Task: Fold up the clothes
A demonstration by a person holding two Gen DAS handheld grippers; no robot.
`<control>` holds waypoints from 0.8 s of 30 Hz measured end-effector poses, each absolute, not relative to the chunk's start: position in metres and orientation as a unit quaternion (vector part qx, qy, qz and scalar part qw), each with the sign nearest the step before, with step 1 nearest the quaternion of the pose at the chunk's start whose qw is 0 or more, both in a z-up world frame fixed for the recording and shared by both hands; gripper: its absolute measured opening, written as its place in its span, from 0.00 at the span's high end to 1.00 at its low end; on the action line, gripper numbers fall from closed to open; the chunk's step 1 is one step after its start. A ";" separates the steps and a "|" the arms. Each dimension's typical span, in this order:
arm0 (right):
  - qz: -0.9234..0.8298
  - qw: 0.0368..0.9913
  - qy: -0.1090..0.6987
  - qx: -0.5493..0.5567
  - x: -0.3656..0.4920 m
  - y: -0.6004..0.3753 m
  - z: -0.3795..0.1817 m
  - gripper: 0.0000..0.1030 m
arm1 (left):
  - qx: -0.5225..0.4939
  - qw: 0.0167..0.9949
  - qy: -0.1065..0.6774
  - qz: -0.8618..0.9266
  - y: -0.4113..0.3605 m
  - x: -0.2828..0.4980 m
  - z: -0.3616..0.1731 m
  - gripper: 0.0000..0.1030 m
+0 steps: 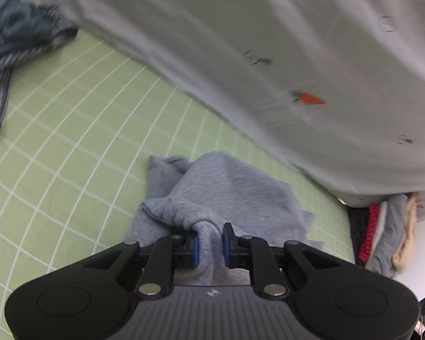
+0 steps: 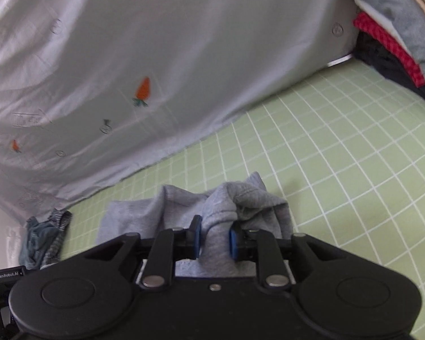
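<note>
Grey garment [image 1: 226,192] is being carried in both grippers, bunched over the green grid mat [image 1: 70,141]. Left gripper [image 1: 211,245] is clamped on a gathered fold of the knit, blue pads [image 1: 196,250] pressing in from both sides. Right gripper [image 2: 214,240] has a similar wad between its pads [image 2: 233,243]; they look to be touching the cloth, though the gap reads slightly looser than on the left. Fabric is sagging forward from each grip and resting crumpled on the mat, so my read is we're mid-step: picking up and spreading the piece, not yet folding. Beyond it, a pale sheet with carrot prints [image 2: 155,56] is draping down along the mat's far edge; a stack of folded clothes [image 2: 396,42] is sitting at one end and a striped blue heap [image 1: 11,56] at the other. Next move probably calls for pulling the two grips apart to tension the cloth and laying it flat on open mat, clear of both piles. Risk: right grip slipping.
</note>
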State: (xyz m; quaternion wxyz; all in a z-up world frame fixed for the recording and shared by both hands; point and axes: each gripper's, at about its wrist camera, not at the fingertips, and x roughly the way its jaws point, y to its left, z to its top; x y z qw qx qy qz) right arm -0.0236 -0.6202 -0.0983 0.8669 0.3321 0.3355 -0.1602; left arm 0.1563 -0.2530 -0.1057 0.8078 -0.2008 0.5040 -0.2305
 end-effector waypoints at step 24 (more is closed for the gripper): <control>-0.128 0.884 0.317 0.318 -0.060 -0.592 -0.095 0.97 | -0.228 0.791 0.517 -0.233 -0.240 0.121 -0.105 0.91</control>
